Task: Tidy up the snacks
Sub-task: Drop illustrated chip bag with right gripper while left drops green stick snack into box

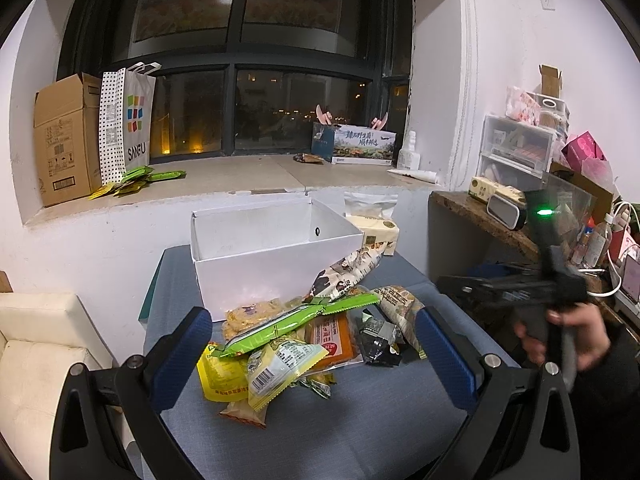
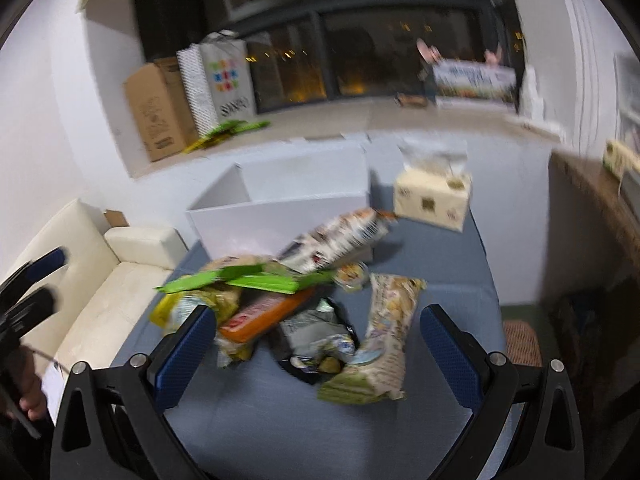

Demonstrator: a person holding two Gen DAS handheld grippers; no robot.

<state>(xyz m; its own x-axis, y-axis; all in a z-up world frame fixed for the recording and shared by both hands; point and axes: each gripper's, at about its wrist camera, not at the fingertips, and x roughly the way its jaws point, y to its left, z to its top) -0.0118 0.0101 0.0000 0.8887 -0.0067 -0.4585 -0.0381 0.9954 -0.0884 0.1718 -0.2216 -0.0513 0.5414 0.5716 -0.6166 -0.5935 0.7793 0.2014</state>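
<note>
A heap of snack packets lies on a blue-grey cushion: a long green packet, a yellow one, an orange box and a dark wrapper. Behind the heap stands an open white box, empty as far as I see. My left gripper hovers open over the near side of the heap, holding nothing. In the blurred right wrist view, my right gripper is open too, above the dark wrapper and beside a long pale packet. The white box sits beyond.
A tissue pack lies right of the box. The window sill holds a cardboard box, a paper bag and green packets. A cluttered shelf is at right, a cream sofa at left. A hand holds the other gripper.
</note>
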